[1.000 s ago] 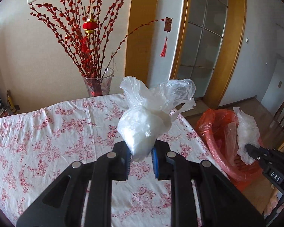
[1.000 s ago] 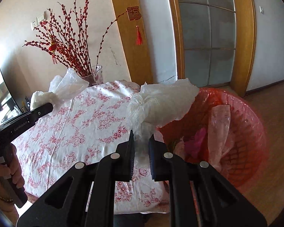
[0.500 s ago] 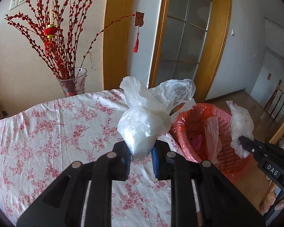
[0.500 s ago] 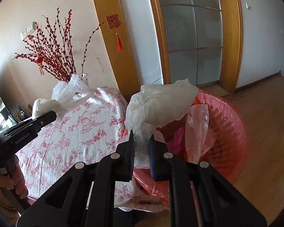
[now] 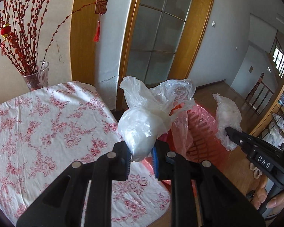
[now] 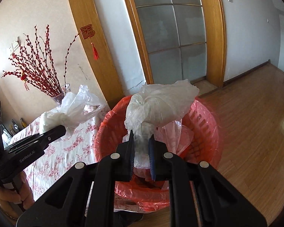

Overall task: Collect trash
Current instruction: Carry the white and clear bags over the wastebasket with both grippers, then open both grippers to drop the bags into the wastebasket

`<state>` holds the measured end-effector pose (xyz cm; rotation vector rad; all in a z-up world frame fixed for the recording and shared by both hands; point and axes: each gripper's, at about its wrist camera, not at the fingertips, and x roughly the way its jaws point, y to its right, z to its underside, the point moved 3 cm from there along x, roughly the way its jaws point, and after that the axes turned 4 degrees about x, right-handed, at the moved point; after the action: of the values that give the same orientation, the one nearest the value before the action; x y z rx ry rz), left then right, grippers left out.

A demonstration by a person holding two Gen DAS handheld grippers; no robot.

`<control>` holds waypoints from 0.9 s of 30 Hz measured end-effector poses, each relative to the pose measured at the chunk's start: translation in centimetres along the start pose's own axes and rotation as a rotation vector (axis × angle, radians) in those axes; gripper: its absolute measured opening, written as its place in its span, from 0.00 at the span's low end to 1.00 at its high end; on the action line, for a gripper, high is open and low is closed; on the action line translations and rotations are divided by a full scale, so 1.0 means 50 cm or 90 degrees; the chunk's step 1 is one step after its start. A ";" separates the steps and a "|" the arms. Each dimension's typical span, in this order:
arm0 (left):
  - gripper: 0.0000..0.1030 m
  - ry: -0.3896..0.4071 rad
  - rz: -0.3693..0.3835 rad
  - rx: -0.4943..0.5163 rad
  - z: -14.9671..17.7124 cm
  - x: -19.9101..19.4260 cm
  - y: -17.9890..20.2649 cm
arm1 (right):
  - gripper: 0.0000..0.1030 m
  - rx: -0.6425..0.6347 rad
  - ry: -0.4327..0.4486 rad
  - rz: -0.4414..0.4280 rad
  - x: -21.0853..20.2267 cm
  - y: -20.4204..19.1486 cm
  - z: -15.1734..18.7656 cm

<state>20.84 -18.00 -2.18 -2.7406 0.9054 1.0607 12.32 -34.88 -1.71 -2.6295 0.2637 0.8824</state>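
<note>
My left gripper [image 5: 141,156] is shut on a knotted white plastic trash bag [image 5: 142,130], held over the table's right edge beside the red bin [image 5: 200,132]. In the right wrist view that same bag [image 6: 66,111] sits at the tip of the left gripper [image 6: 63,129], left of the bin. My right gripper [image 6: 141,147] is shut on a second white trash bag [image 6: 161,106], which hangs above the open red bin [image 6: 206,124]. The left wrist view shows this second bag [image 5: 227,119] at the right gripper's tip [image 5: 228,129]. The bin has a red liner and holds crumpled plastic.
A table with a white and red floral cloth [image 5: 37,132] fills the left. A glass vase of red branches [image 5: 37,77] stands at its far edge. Behind the bin are a glass door in a wooden frame [image 6: 172,37] and a wooden floor [image 6: 255,123]. A hand [image 6: 11,196] grips the left handle.
Both grippers have swung right with their bags, away from the table. The bin has come closer and more to the centre in both views; the right bag now hangs over it.
</note>
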 end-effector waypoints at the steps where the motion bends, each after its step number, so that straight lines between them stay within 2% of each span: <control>1: 0.18 -0.003 0.005 0.001 -0.001 0.007 0.008 | 0.13 0.002 0.002 0.001 -0.001 0.005 -0.003; 11: 0.19 -0.026 0.030 0.015 -0.011 0.067 0.066 | 0.13 0.027 0.013 0.002 -0.001 0.054 -0.027; 16: 0.27 -0.041 0.041 0.017 -0.011 0.098 0.084 | 0.15 0.035 0.013 -0.004 0.010 0.066 -0.038; 22: 0.40 -0.064 0.036 0.017 0.012 0.125 0.084 | 0.28 0.060 -0.019 -0.004 0.032 0.089 -0.021; 25: 0.43 -0.064 0.026 0.005 0.021 0.118 0.063 | 0.38 0.063 -0.018 0.005 0.023 0.094 -0.012; 27: 0.50 -0.052 0.016 0.000 0.024 0.100 0.047 | 0.48 0.065 -0.012 0.012 0.012 0.094 -0.009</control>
<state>21.81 -22.13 -5.93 -2.6701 0.9308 1.1680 11.69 -39.42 -3.02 -2.5267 0.3217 0.8761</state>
